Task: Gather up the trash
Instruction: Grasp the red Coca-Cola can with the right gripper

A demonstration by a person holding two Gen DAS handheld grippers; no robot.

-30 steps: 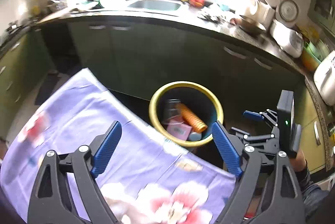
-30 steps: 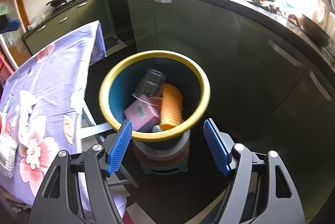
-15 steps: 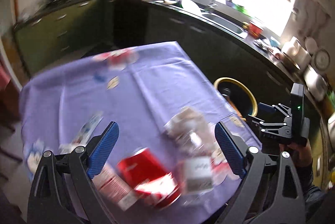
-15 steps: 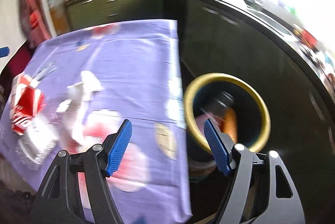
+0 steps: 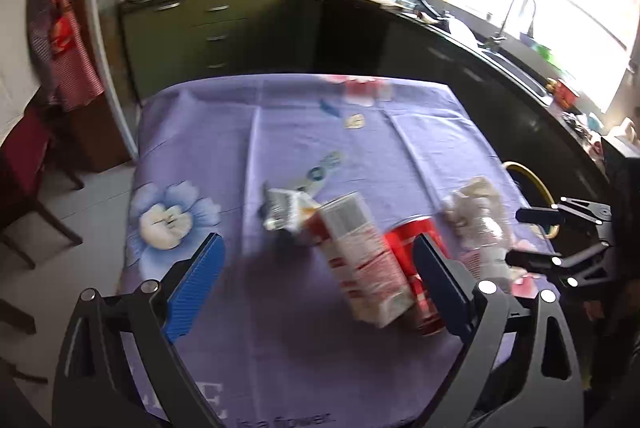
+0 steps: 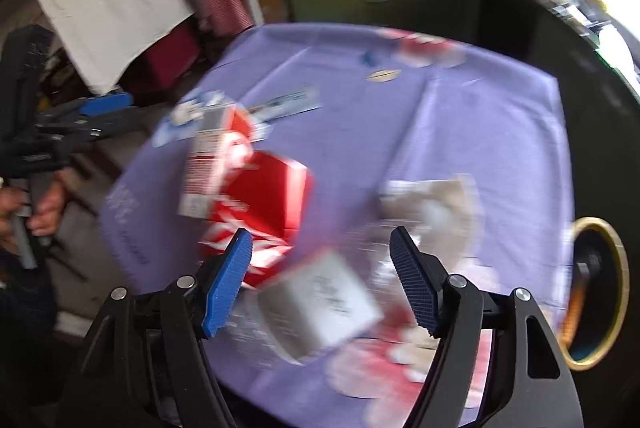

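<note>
Both hand-held grippers had swung away from the yellow-rimmed bin and back over the purple flowered tablecloth, so one drop-off looked finished and a fresh pick about to start; a second earlier each wrist camera had looked straight down into the bin, where a cup, a pink packet and an orange ribbed item lay. The left gripper had just been opening its jaws and stood wide and empty, with nothing between the blue pads; the red-and-white carton lay at about one o'clock from it, resting against the red can, with a small white carton at twelve o'clock and a flat blue-and-white wrapper beyond. The right gripper was also spread and gripping nothing; a blurred clear plastic bottle with a white label lay just under its jaws, crumpled paper at one o'clock, the bin at three o'clock past the table edge. Several pieces remained on the cloth, so the collection seemed well short of done.
</note>
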